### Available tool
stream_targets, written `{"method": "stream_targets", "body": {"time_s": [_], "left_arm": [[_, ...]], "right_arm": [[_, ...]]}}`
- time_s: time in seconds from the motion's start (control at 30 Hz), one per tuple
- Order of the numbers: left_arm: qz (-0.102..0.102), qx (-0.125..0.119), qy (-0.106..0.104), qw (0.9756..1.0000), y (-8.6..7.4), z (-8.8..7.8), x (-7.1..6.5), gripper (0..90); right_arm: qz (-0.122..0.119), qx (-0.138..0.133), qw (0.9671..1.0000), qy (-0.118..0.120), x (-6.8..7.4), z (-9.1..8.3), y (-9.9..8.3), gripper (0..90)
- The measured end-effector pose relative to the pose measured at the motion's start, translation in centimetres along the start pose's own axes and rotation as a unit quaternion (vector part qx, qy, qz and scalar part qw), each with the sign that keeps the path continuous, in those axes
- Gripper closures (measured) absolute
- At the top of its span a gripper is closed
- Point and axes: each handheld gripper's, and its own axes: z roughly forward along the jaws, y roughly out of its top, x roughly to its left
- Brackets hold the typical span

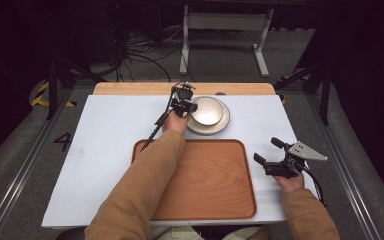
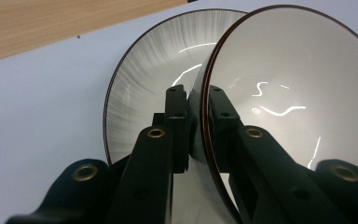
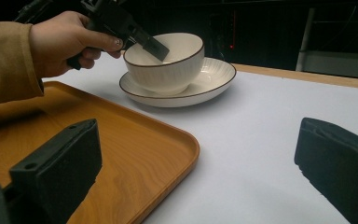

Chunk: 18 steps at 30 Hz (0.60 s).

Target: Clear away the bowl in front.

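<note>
On the far half of the white table (image 1: 105, 150), in the high view, a pale bowl (image 1: 208, 110) sits on a wider plate (image 1: 221, 125), just beyond the far edge of the wooden tray (image 1: 215, 185). The left gripper (image 1: 189, 106) pinches the bowl's left rim, the sleeved forearm lying across the tray's left part. The right gripper (image 1: 266, 151) rests off the tray's right edge, jaws spread with nothing between them. A digit 4 (image 1: 62, 141) is painted on the floor to the left of the table.

The left gripper view brings the grip close: the two black jaws are pressed onto the bowl's (image 2: 298, 93) dark-edged rim, one inside and one outside. The ribbed plate (image 2: 144, 93) lies behind it, and a strip of bare wood (image 2: 51, 23) lies at the table's far edge.

The right gripper view looks low across the tray's near corner (image 3: 158, 140). Its own jaws stand wide apart at the bottom corners. Farther off, the hand (image 3: 63, 42) holds the left gripper (image 3: 154, 46) on the bowl (image 3: 168, 65), which rests in the plate (image 3: 209, 86). No brand or label shows on the crockery.
</note>
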Motion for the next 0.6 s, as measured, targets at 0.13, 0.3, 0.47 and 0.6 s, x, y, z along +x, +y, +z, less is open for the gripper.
{"method": "stream_targets", "body": {"time_s": [0.13, 0.3, 0.47, 0.6], "left_arm": [[0.004, 0.002, -0.001, 1.0000, 0.2, -0.5, 0.2, 82.1], [0.003, 0.002, -0.007, 1.0000, 0.5, -1.5, 0.2, 82.1], [0.018, 0.014, -0.015, 0.9996, 1.0, -2.5, 0.0, 82.0], [0.019, 0.009, -0.021, 0.9996, 1.1, -3.1, 0.0, 82.1]], "right_arm": [[0.000, 0.000, 1.0000, 0.000, 0.0, 0.0, 0.0, 1.1], [0.000, 0.000, 1.0000, 0.000, 0.0, 0.0, 0.0, 1.1], [0.000, 0.000, 1.0000, 0.000, 0.0, 0.0, 0.0, 1.1], [0.000, 0.000, 1.0000, 0.000, 0.0, 0.0, 0.0, 1.1]]}}
